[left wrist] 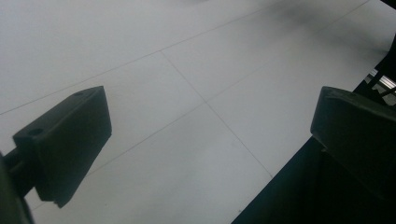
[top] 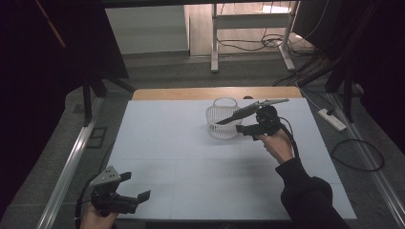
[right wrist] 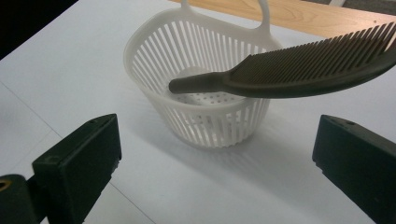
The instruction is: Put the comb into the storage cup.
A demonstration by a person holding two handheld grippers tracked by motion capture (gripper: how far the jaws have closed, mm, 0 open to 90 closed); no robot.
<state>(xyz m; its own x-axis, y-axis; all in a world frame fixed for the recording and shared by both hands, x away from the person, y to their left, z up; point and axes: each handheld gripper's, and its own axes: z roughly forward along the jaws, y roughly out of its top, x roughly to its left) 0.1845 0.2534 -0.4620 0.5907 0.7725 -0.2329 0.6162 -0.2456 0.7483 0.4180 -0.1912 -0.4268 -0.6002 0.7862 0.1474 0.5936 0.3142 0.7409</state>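
Between the spread jaws of the right gripper [right wrist: 215, 158] nothing is held; the dark comb [right wrist: 299, 70] lies propped just beyond, handle tip down inside the white slotted basket [right wrist: 154, 60], toothed end resting over the rim. Thin, stiff and light, it looks easiest to pinch across the spine near the handle. Far off, the left gripper [top: 136, 186] hovers released over the white worktop [top: 191, 162].

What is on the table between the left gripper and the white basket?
Nothing. In the high view, only bare white table lies between the left gripper and the white basket. The comb leans on the basket's far side.
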